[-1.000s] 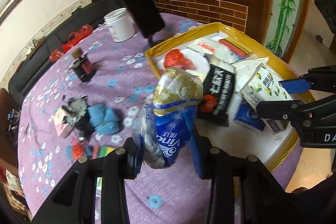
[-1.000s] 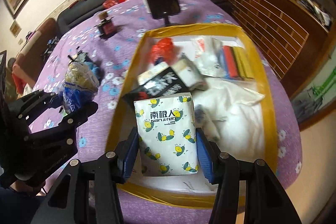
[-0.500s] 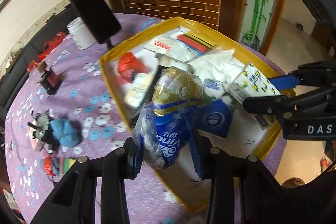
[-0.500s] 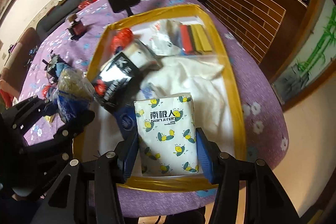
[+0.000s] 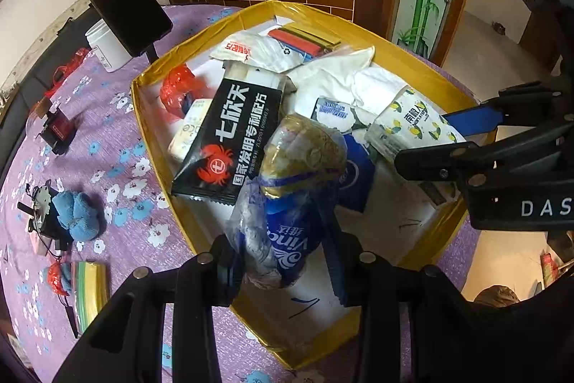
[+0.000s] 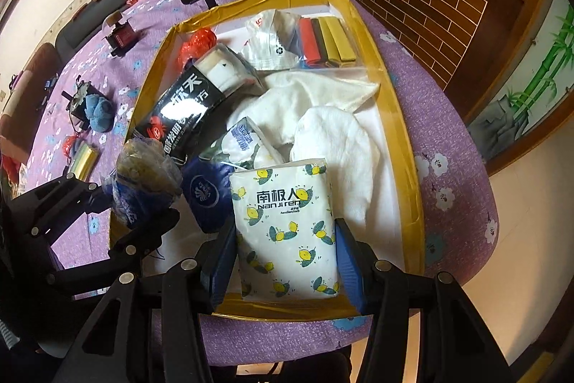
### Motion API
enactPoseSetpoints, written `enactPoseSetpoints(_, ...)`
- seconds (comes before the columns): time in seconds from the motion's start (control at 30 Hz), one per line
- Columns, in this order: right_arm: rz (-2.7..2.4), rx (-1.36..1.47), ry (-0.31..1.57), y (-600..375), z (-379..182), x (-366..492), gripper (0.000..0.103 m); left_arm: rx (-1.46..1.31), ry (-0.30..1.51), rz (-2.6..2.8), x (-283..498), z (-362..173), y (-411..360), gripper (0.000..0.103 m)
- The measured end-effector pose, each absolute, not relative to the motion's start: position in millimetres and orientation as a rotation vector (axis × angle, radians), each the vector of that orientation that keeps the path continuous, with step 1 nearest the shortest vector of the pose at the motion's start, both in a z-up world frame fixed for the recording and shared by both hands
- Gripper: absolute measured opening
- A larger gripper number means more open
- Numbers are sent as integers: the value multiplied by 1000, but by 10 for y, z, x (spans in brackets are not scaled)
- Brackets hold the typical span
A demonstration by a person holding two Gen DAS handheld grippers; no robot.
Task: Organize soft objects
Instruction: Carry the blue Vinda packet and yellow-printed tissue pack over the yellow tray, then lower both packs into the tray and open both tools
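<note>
Left claw (image 5: 283, 261) clenched on a crumpled blue and gold tissue pack (image 5: 292, 200), held above the near corner of the yellow-rimmed tray (image 5: 143, 117). Lower end of this pack hidden between the blue pads; print only partly readable. Right claw (image 6: 287, 255) clenched on a white tissue pack with lemon print (image 6: 287, 232), held over the near edge of the same tray, bottom of the pack covering the rim there. In the tray: a black packet with a red crab mark (image 5: 229, 139), white cloths (image 6: 337, 139), a red plastic bag (image 5: 177, 88), a small blue pack (image 6: 202, 192) half covered by others. Beside the tray on the purple flowered worktop (image 5: 107, 139), a blue soft thing (image 5: 77, 214), partly behind a dark small device hard to identify. Worktop's near edge cut off by both claws.
</note>
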State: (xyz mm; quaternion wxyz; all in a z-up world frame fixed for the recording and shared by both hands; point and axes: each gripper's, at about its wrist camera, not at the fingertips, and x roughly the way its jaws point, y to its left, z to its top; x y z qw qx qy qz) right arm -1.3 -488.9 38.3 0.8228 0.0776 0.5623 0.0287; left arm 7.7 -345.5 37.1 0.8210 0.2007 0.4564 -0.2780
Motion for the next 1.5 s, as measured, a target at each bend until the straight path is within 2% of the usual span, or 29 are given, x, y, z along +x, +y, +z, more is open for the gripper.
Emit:
enactPoseSetpoints(0.77, 42, 159, 1196, -4883, 399, -37, 58, 444, 971, -594, 63, 359, -3463, 41)
enactPoseSetpoints(1.13, 33, 184, 1142, -4888, 527, -58, 59, 436, 925, -584, 8, 489, -3422, 52)
enactPoseSetpoints(1.27, 33, 182, 1124, -4874, 579, -67, 62, 435, 914, -578, -7, 517, -3407, 53)
enactPoseSetpoints(1.5, 46, 184, 1090, -4831, 662, -68, 62, 418, 898, -554, -9, 578, -3318, 54)
